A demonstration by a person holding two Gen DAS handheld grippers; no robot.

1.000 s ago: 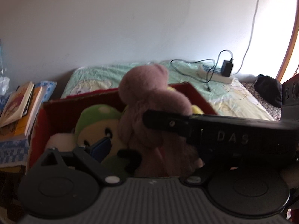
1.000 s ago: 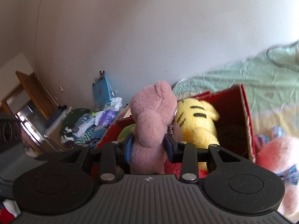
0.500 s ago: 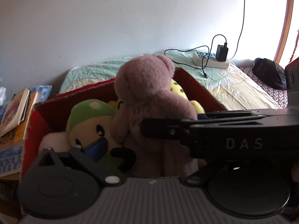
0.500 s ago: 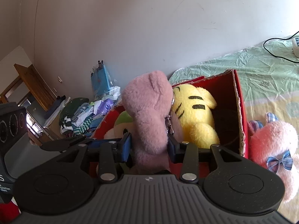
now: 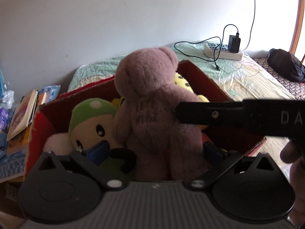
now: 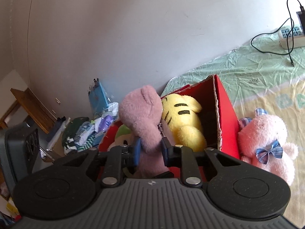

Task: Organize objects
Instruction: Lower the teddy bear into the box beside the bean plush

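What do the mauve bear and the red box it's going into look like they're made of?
Mauve bear: soft plush with a fuzzy, matted pile; it dents where the right gripper pinches it.

Red box: apparently corrugated cardboard, matte red faces, with a pale, ragged cut edge along the rim.

White power strip (image 5: 223, 52) on green bedsheet (image 5: 228, 70), black charger (image 5: 234, 43) plugged in. Black bag (image 5: 286, 67) near window. Books (image 5: 22, 112) stacked left. Pile of clothes (image 6: 83, 133) by wall.
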